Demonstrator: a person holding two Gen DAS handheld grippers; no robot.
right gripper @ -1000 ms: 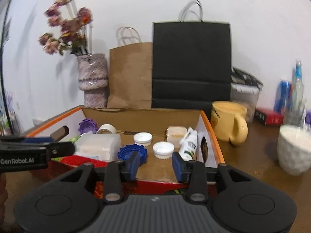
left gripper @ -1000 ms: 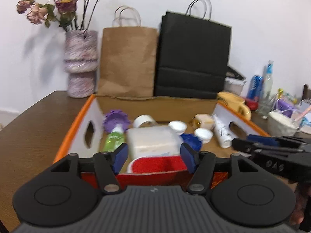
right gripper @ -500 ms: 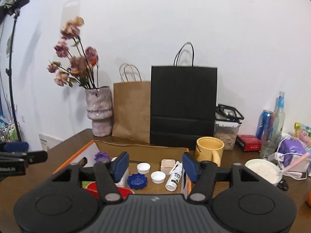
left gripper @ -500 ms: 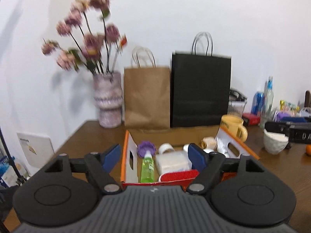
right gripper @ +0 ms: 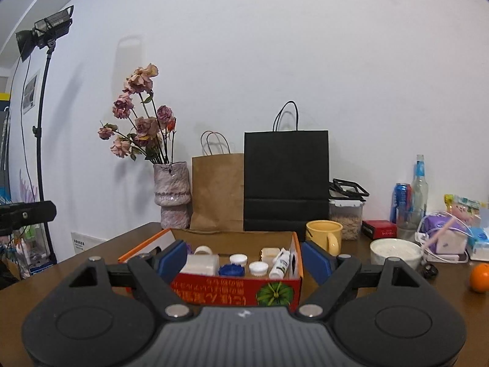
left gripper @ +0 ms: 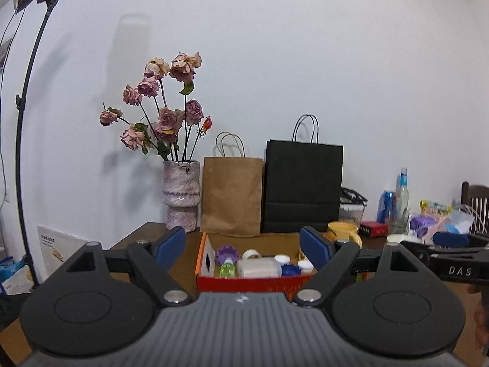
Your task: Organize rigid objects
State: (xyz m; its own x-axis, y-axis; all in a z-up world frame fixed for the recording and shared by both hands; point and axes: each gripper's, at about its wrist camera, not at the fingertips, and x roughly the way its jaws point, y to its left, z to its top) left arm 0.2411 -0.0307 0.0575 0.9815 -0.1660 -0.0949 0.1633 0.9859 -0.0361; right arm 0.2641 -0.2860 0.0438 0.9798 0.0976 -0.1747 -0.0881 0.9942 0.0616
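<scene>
Both the left gripper (left gripper: pixel 243 246) and right gripper (right gripper: pixel 244 260) hold nothing, fingers opening wide; the small rigid items lie inside the cardboard box (right gripper: pixel 235 290) on the tabletop (right gripper: pixel 351 278); sorting looks largely done.

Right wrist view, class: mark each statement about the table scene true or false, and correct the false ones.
1. The black bag stands right of the brown bag. True.
2. The yellow mug sits inside the cardboard box. False: it stands on the table outside the box, to its right.
3. An orange lies on the table at the far right. True.
4. The right gripper grips a white cap. False: its jaws are opening with nothing clamped; the cap lies in the box.
5. The vase is empty. False: it holds dried flowers.
</scene>
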